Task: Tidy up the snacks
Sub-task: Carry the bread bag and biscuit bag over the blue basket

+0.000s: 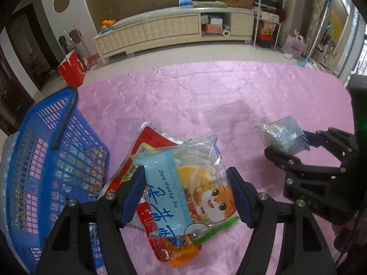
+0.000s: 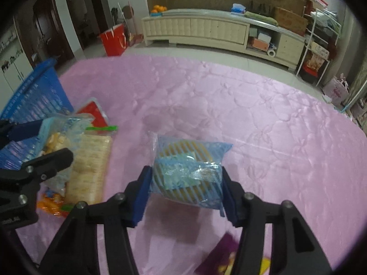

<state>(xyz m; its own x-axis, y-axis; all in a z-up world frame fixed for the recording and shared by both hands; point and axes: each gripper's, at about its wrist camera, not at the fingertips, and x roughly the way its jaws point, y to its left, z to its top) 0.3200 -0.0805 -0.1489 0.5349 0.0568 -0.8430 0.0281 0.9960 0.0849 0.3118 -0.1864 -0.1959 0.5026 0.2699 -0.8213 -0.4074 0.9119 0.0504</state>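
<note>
Mid-task, both grippers loaded, nothing visibly delivered yet from this pair. Left gripper (image 1: 185, 193) is clamped on the light-blue cartoon snack bag (image 1: 190, 183): both blue pads press its side edges, and the bag appears lifted above the pile on the pink quilted cover (image 1: 206, 91). Under it lie a red packet (image 1: 151, 142) and an orange-ended packet (image 1: 181, 254); the right wrist view also shows a clear cracker sleeve (image 2: 89, 167) lying there. Right gripper (image 2: 185, 192) has its pads against both sides of the small blue-striped cookie pack (image 2: 188, 171); the pack looks held clear of the cover, with a shadow beneath it. Blue basket (image 1: 45, 160) sits just beside the pile at the left edge of the cover, tilted in the fisheye. Through its mesh wall I can make out some wrappers, so I judge a few snacks are already inside, but can't count them. Left to do, by my read: drop both held packs into the basket, then clear the red, orange and cracker packets. A purple-and-yellow packet (image 2: 227, 252) sits low in the right view, blurred, and probably needs collecting too. Call it roughly halfway, low confidence since the basket contents are mostly hidden.
</note>
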